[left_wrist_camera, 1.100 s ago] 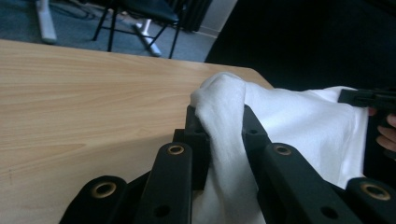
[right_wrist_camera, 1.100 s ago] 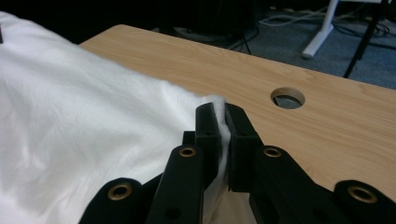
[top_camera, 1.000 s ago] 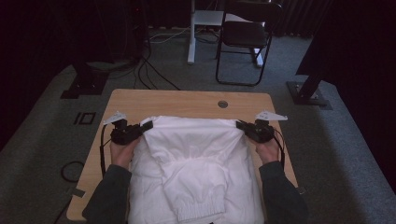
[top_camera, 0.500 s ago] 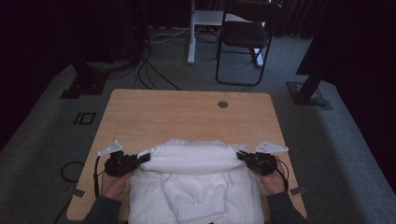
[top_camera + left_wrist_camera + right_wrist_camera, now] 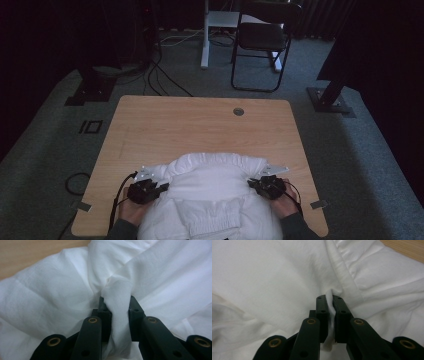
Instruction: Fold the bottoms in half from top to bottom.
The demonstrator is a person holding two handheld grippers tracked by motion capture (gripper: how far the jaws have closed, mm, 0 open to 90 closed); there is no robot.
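**White garment pinched at both sides on a wooden table**

Nearest the camera, at the bottom of the high view, a person's two hands come in, each with a black gripper. The left gripper (image 5: 161, 189) is clamped on a thick fold of a white garment (image 5: 210, 200); in the left gripper view the cloth bunches up between its jaws. The right gripper (image 5: 254, 183) is clamped on a thinner pinch of the same cloth, near a stitched hem in the right gripper view.

The garment lies rumpled on the near half of the table (image 5: 200, 127), between the two grippers, with a ribbed band toward the person and its far edge folded into a rounded ridge.

Beyond it the light wooden tabletop is bare apart from a small round cable hole (image 5: 238, 111) near the far edge.

Farther off, grey carpet surrounds the table. A dark chair (image 5: 260, 45) stands behind it, beside a white table leg (image 5: 204, 37). Black cables (image 5: 160, 75) trail across the floor at far left, and the room beyond is dim.
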